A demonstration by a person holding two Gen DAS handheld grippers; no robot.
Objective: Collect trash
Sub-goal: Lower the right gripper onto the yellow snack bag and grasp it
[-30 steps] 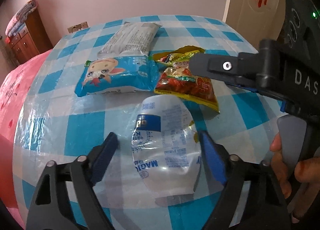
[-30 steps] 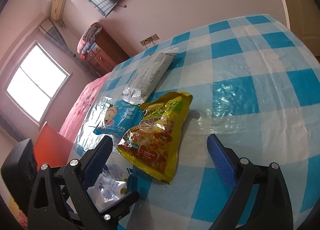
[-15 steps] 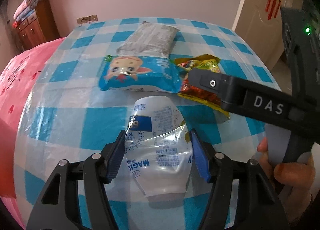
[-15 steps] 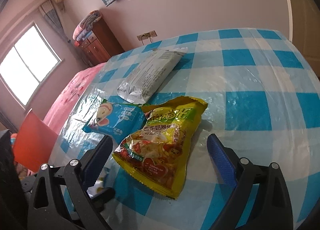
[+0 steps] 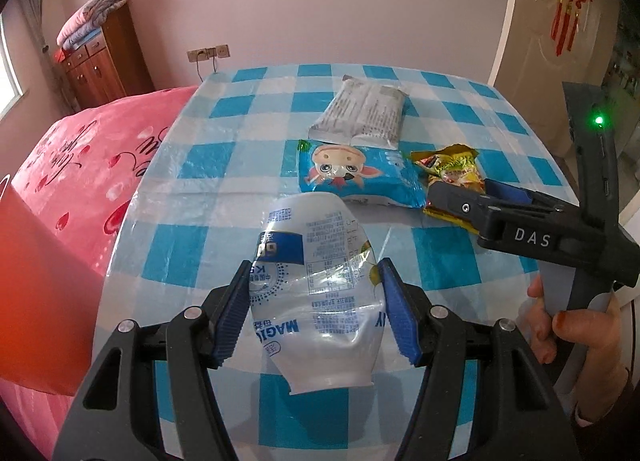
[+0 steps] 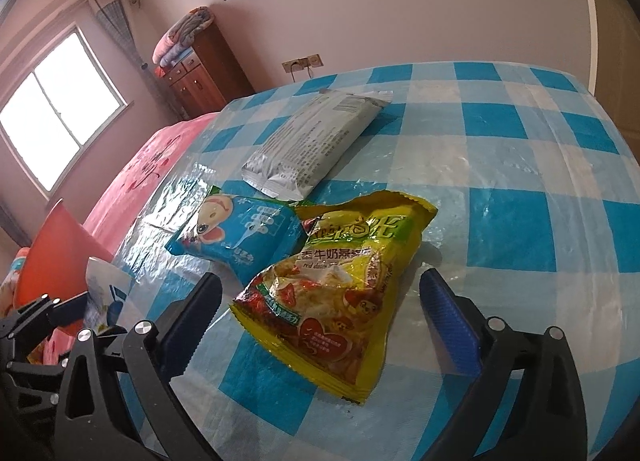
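Two grippers: left gripper (image 5: pixel 316 313) fingers pinching clear wrapper (image 5: pixel 316 293); right gripper (image 6: pixel 320 321) fingers spread around yellow packet (image 6: pixel 340 285).

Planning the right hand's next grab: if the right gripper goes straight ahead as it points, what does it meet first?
Most likely the yellow snack bag, lying between the open jaws of the right gripper; depth is unclear.

Table (image 5: pixel 192 157) in blue-checked cloth | silver packet (image 5: pixel 364 115) at 12 o'clock | blue pack (image 5: pixel 360 175) centre | yellow bag (image 6: pixel 340 285) at 3 o'clock
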